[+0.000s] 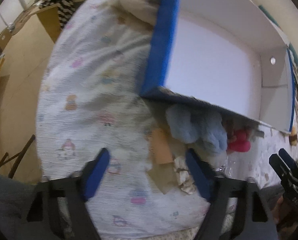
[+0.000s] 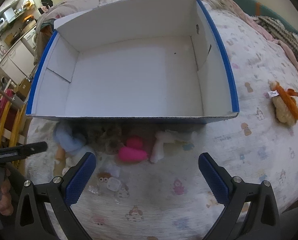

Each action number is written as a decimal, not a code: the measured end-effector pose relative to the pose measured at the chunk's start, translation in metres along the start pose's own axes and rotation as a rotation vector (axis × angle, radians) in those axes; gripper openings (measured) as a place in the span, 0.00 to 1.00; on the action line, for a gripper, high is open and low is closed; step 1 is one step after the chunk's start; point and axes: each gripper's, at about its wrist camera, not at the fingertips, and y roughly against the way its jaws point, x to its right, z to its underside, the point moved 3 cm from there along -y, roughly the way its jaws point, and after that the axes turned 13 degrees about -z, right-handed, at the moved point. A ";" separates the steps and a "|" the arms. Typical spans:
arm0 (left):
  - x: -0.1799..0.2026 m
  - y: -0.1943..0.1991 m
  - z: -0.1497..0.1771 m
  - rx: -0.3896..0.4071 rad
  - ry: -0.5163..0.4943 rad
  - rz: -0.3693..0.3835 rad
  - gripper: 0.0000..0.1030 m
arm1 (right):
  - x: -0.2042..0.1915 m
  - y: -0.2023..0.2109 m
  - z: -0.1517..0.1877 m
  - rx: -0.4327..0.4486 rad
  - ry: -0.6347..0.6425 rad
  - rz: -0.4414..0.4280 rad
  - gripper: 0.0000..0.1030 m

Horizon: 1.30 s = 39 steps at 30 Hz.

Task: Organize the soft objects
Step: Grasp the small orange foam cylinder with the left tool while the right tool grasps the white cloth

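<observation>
Left gripper [image 1: 147, 172]: its two blue fingers are apart, with nothing pinched. It points down at the bed [image 1: 85, 92], near the soft toys.
Blue toy [image 2: 69, 138]: a fluffy light blue one, lying on the bed just in front of the box, on the left of the pile.
Brown toy [image 2: 109, 138]: dark and fuzzy, next to the blue one. The view is dim there, so I can't tell what animal it is.
Pink toy [image 2: 132, 151]: bright pink, in the middle of the pile, touching the brown one.
White toy [image 2: 158, 146]: pale and floppy, just right of the pink one.
Right gripper [image 2: 147, 178]: wide apart and holding nothing, above the bed near the pink toy.
Box [image 2: 129, 117]: big, white inside, blue outside, empty, just behind the toys.
Teddy [image 2: 284, 106]: cream with an orange ribbon, far off to the right.
How to do it well: I think one toy at a time is best. Pinch the fat middle, lift it over the near wall, then let go inside.
</observation>
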 end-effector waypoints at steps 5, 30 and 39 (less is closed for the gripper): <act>0.021 -0.022 -0.003 -0.056 -0.051 0.024 0.37 | 0.011 -0.002 -0.001 0.002 -0.025 0.004 1.00; 0.011 0.015 0.002 0.068 -0.025 0.096 0.05 | 0.088 -0.010 0.004 -0.042 -0.512 -0.229 0.92; -0.001 0.029 0.008 0.124 0.005 0.120 0.05 | 0.077 -0.054 -0.014 -0.132 -0.411 -0.050 0.72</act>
